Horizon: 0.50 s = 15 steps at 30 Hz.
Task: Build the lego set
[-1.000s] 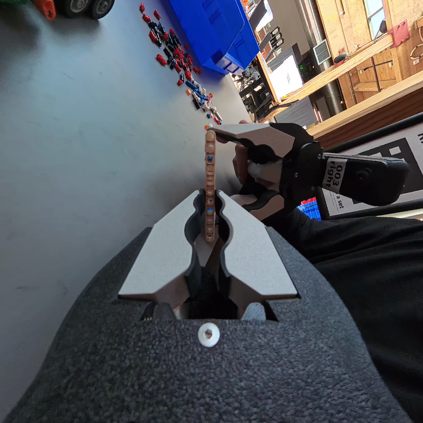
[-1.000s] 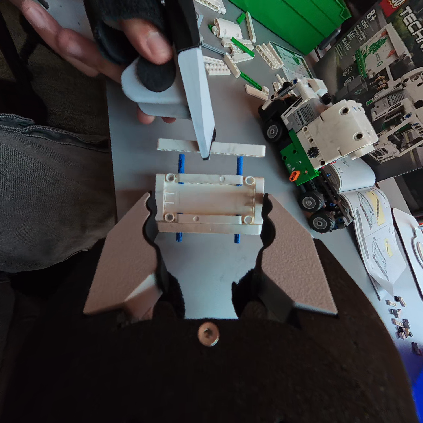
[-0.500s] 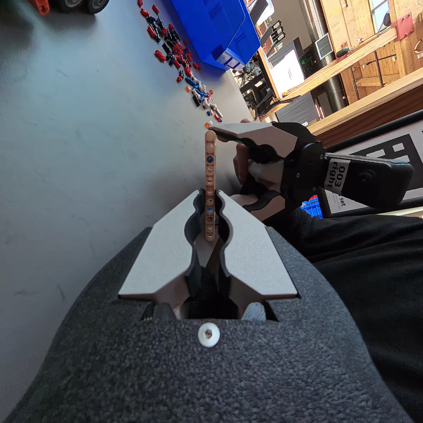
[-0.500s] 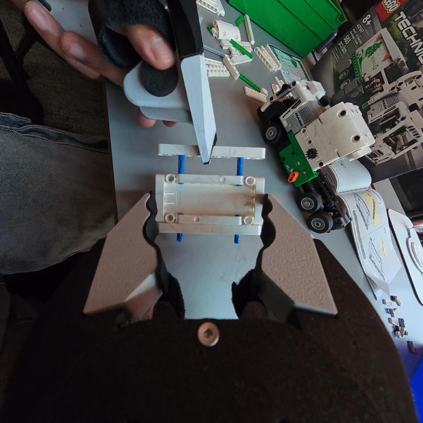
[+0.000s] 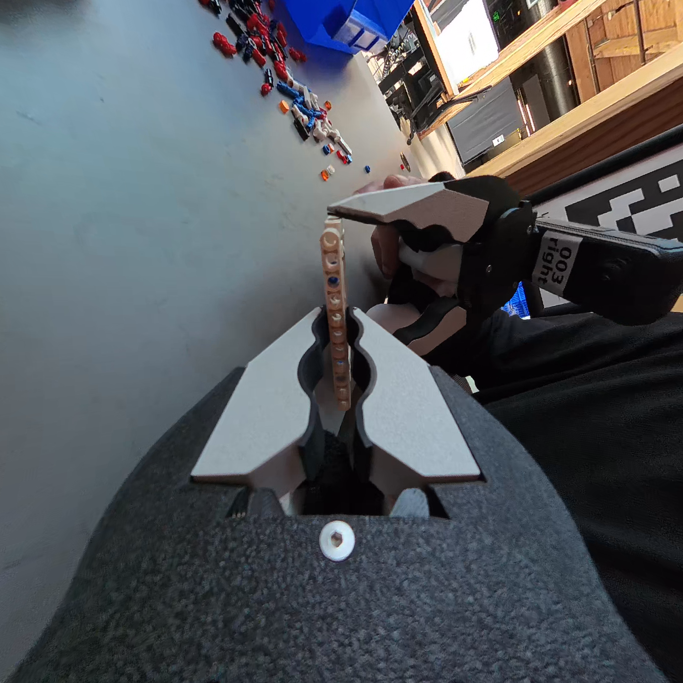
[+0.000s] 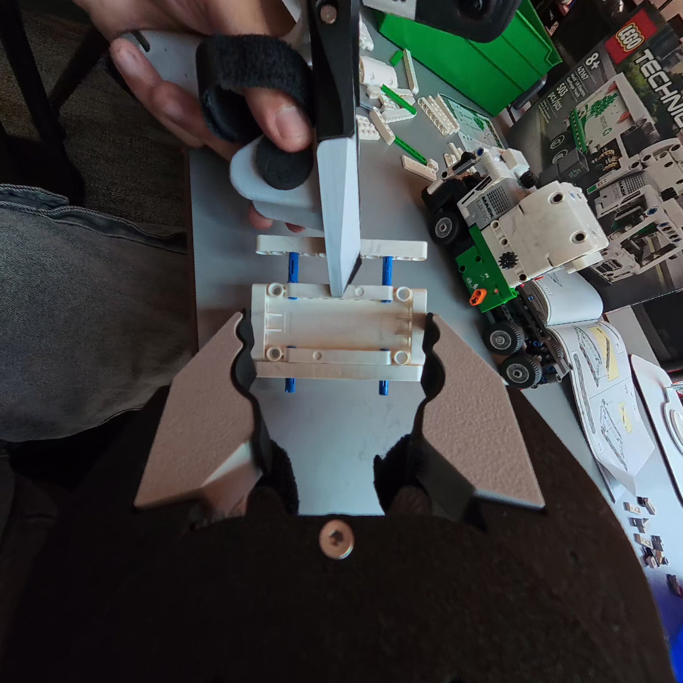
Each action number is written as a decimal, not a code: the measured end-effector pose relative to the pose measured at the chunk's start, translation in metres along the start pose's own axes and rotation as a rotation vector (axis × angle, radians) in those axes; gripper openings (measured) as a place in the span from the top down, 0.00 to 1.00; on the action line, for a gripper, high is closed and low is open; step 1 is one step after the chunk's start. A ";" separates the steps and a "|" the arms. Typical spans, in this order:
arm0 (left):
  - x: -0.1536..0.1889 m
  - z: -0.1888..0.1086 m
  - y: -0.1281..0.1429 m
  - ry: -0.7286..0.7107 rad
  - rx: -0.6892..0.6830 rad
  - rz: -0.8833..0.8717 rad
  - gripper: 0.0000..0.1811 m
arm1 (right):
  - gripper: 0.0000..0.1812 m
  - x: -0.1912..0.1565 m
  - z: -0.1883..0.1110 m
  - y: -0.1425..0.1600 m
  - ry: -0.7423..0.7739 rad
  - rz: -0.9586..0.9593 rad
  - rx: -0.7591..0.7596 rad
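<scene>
In the right wrist view my right gripper (image 6: 335, 318) is shut on a white panel frame (image 6: 338, 329), one finger at each end, held just above the grey table (image 6: 340, 443). Two blue axles (image 6: 387, 269) run through the frame to a white beam (image 6: 393, 247) beyond it. My left gripper (image 6: 342, 240) comes down from above over the beam's middle, its tip reaching the frame's far edge. In the left wrist view my left gripper (image 5: 336, 314) is shut on that beam (image 5: 334, 266), seen edge-on. The right gripper (image 5: 406, 207) shows beside it.
A part-built white and green truck (image 6: 517, 236) stands to the right, with an open booklet (image 6: 598, 388), the set's box (image 6: 610, 111), a green bin (image 6: 462, 55) and loose white and green parts (image 6: 399, 111). A blue bin (image 5: 343, 18) and small red, blue and black pieces (image 5: 281, 74) lie far off.
My left gripper has slid farther over the beam, so its tip now reaches the frame's edge and the beam sits deeper between its fingers. The right gripper still holds the frame.
</scene>
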<state>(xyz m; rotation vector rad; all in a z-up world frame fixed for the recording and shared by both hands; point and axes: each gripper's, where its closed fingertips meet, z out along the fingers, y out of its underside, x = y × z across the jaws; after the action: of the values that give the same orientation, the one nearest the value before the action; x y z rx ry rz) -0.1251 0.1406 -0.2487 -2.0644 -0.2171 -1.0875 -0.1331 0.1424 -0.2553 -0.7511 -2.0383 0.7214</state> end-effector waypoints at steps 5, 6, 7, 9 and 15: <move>0.000 0.001 -0.001 -0.010 -0.016 0.035 0.96 | 0.50 0.001 0.001 0.000 0.001 0.016 0.008; 0.000 0.001 -0.001 -0.016 -0.018 0.044 0.96 | 0.49 0.001 0.001 0.000 -0.002 0.023 0.008; 0.000 0.001 -0.001 -0.016 -0.024 0.047 0.96 | 0.49 0.001 0.001 0.000 -0.010 0.032 0.008; 0.000 0.001 0.000 -0.008 -0.040 0.042 0.96 | 0.49 0.000 0.001 0.000 -0.025 0.049 0.002; 0.007 0.003 0.005 0.036 -0.116 0.049 0.96 | 0.55 0.000 -0.013 -0.005 -0.067 0.058 0.014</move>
<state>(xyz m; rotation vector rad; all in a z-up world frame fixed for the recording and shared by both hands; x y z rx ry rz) -0.1166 0.1383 -0.2474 -2.1386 -0.0867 -1.1298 -0.1230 0.1418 -0.2457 -0.7904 -2.0770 0.8023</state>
